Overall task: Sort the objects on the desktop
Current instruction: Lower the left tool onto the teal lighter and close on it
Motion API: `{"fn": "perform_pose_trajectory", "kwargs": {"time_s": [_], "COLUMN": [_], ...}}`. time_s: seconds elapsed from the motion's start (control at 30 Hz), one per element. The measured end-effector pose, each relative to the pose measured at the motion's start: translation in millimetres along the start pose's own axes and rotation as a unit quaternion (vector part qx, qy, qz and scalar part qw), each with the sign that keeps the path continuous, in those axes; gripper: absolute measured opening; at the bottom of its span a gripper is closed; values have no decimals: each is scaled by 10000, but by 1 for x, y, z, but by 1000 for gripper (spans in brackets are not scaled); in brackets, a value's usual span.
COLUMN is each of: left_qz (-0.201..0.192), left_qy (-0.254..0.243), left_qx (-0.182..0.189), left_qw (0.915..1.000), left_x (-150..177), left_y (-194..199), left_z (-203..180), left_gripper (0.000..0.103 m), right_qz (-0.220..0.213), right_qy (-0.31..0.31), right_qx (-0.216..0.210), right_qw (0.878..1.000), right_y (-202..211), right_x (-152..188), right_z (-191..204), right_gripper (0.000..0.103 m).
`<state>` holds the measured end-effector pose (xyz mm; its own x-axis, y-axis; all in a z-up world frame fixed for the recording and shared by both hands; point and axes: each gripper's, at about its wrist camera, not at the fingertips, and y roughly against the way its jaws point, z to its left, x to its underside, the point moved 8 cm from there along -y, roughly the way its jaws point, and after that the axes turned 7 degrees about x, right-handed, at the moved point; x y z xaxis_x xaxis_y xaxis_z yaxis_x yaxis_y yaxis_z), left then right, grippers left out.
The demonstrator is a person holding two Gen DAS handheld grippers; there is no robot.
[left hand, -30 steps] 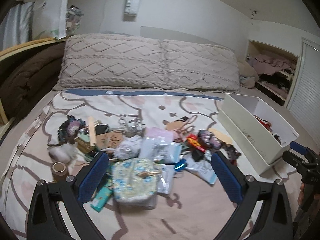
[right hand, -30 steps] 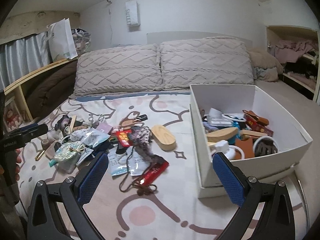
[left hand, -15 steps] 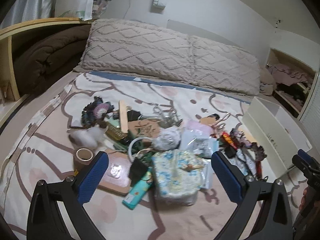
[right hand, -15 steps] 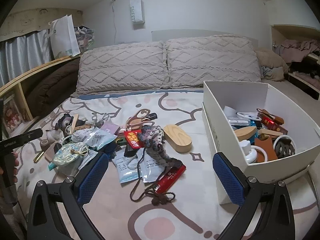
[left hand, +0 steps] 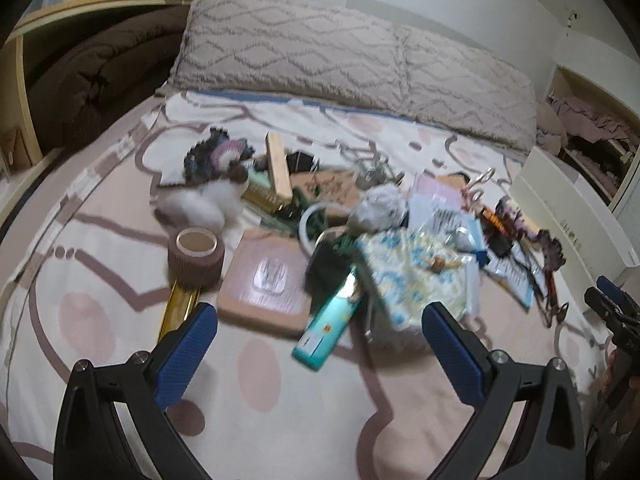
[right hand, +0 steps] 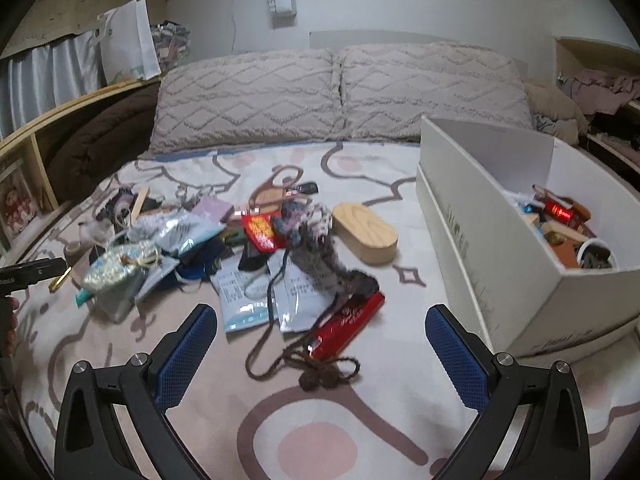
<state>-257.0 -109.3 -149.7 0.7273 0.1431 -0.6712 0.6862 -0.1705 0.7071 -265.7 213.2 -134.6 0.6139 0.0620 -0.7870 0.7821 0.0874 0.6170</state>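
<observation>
Across mid-frame, the clutter pile [right hand: 248, 248] lies on the bedspread [right hand: 400, 420], left of the white box [right hand: 472, 240]. Left gripper [left hand: 320, 344] and right gripper [right hand: 320, 344] hover wide and empty. Picking seems underway; next likely means closing on the red pack [right hand: 348, 320].

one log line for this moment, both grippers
left gripper: open, over teal tube | right gripper: open, over red box | white bin: part filled

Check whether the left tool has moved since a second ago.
Yes. The left tool has swung left and closer to the brown tape roll, leaving the white cardboard box near the frame's right edge.
</observation>
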Motion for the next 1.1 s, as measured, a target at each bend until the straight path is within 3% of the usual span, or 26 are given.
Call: {"fn": "perform_pose_trajectory", "kwargs": {"time_s": [0.37,0.67,0.83,0.93,0.97,1.1], "left_qz": [563,754,815,858,878,924], "left_qy": [-303,-534,-588,-634,-686,-935], "left_qx": [-44,-159,-18,109,123,219], "left_qw": [9979,9956,9949,9942,9937,9911], "left_x": [24,28,25,24,25,27], "left_y": [-26,-43,-49,-53,-54,-57], "left_z": [-4,-9,-15,-21,-24,-36], "left_gripper": [75,70,56,41,32,22], "right_qz": [174,332,99,16,10,68], "right_qy": [92,331,884,1146,1196,1233], "right_qx": [-229,-395,-454,-411,-410,-495], "right_qw": [9995,9981,9950,9926,9920,9911], "right_y": [2,4,14,18,18,23], "right_x": [20,33,32,30,30,28], "right_z": [8,28,53,67,69,79], "right_gripper": [103,103,103,103,103,103]}}
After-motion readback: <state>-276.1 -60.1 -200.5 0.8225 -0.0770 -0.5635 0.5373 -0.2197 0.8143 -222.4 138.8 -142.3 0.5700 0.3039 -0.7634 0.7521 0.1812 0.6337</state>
